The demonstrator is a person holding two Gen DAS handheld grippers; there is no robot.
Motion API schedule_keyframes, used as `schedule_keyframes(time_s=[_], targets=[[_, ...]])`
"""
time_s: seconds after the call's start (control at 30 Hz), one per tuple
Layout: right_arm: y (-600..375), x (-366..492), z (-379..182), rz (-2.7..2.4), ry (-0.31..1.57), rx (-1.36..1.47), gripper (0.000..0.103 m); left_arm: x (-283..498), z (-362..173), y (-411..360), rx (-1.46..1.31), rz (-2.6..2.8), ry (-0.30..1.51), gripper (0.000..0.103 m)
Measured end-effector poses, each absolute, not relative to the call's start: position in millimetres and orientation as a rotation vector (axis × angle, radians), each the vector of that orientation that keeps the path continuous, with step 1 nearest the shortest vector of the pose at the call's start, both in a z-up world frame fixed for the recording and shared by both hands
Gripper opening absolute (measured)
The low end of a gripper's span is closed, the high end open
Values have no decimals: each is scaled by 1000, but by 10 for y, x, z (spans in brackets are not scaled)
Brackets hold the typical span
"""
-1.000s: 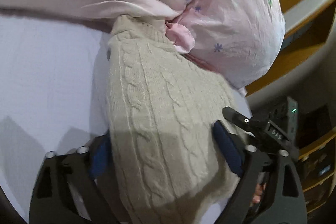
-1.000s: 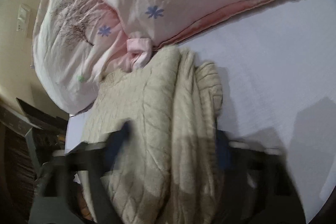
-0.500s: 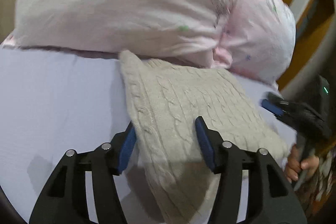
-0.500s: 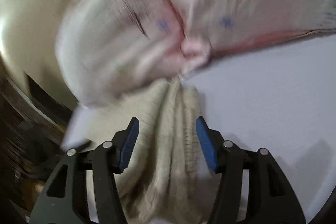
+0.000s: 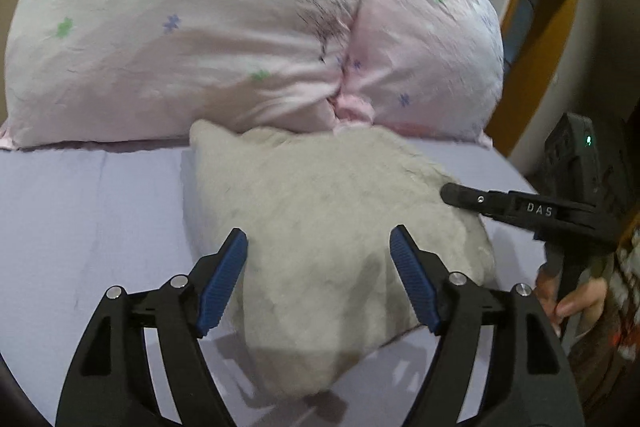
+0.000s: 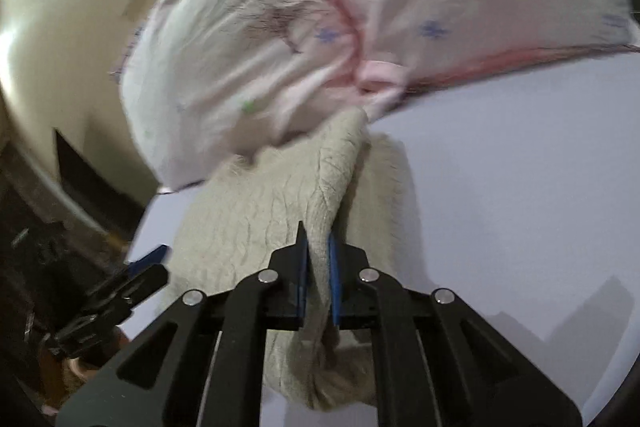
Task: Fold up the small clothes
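Note:
A beige cable-knit sweater (image 5: 320, 227) lies folded on the pale lilac sheet (image 5: 88, 219), its far end against the pink pillows. My left gripper (image 5: 319, 251) is open, raised just above the sweater's near part, holding nothing. My right gripper (image 6: 318, 251) is shut on a raised fold of the sweater (image 6: 256, 223) and pinches it between the blue pads. The right gripper also shows in the left wrist view (image 5: 520, 207), at the sweater's right edge. The left gripper shows in the right wrist view (image 6: 136, 267), beside the sweater's left edge.
Two pink flowered pillows (image 5: 200, 27) lie across the far side of the bed, also in the right wrist view (image 6: 360, 7). The bed's right edge (image 5: 512, 163) drops off beside a wooden frame (image 5: 560, 27). Dark furniture (image 6: 32, 207) stands left of the bed.
My left gripper has let go of the sweater and pulled back above it. My right gripper has closed on a fold of the sweater. Both views have tilted up toward the pillows.

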State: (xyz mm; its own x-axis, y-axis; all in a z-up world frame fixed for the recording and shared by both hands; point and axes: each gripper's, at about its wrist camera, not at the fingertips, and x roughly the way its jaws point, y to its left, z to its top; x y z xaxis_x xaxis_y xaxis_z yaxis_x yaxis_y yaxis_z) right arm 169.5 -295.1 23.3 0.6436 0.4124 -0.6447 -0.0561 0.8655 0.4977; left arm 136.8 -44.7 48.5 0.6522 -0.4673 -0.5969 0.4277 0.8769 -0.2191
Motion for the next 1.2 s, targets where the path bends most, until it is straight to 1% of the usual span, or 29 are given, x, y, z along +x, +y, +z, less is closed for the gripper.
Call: schedule_keyframes(time_s=[0.03,0.1,0.13,0.2,0.23,0.27,0.3,0.33,0.37,0.43,0.5,0.57,0.8,0.97,1.2], targets=[[-2900,1726,131,265,868,449,9,1350,467,-484,-37,-507,694,75],[-2823,1775,115,246,861,386,10,1343,406,-588,29,-476,702,75],[-2763,1790,150,235,864,347,11,1350,371,-629,61,-457,712,75],[-2746,1717,245,245,834,342,18,1325,324,-632,80,-419,728,75],[-2808,1637,308,246,814,349,28,1296,337,-584,56,-424,728,75],[-2869,1525,374,246,783,355,49,1248,375,-489,12,-439,727,76],[-2891,1443,412,248,762,359,63,1201,402,-404,-23,-447,728,77],[-2957,1285,473,240,716,363,79,1147,425,-319,-54,-450,732,81],[-2992,1175,495,232,697,360,91,1077,437,-232,-76,-439,735,89],[-3011,1046,494,230,693,358,101,937,420,-162,-64,-392,743,96],[-3012,942,457,209,712,361,101,828,358,-183,-14,-335,762,99],[-2962,861,382,141,772,337,101,786,287,-228,13,-295,797,101],[-2465,916,63,97,934,140,101,862,60,-364,38,-263,874,102],[-2310,977,-32,56,964,70,101,887,-43,-392,45,-235,888,102],[-2229,1003,-76,21,971,-1,101,886,-44,-386,38,-228,882,102]])
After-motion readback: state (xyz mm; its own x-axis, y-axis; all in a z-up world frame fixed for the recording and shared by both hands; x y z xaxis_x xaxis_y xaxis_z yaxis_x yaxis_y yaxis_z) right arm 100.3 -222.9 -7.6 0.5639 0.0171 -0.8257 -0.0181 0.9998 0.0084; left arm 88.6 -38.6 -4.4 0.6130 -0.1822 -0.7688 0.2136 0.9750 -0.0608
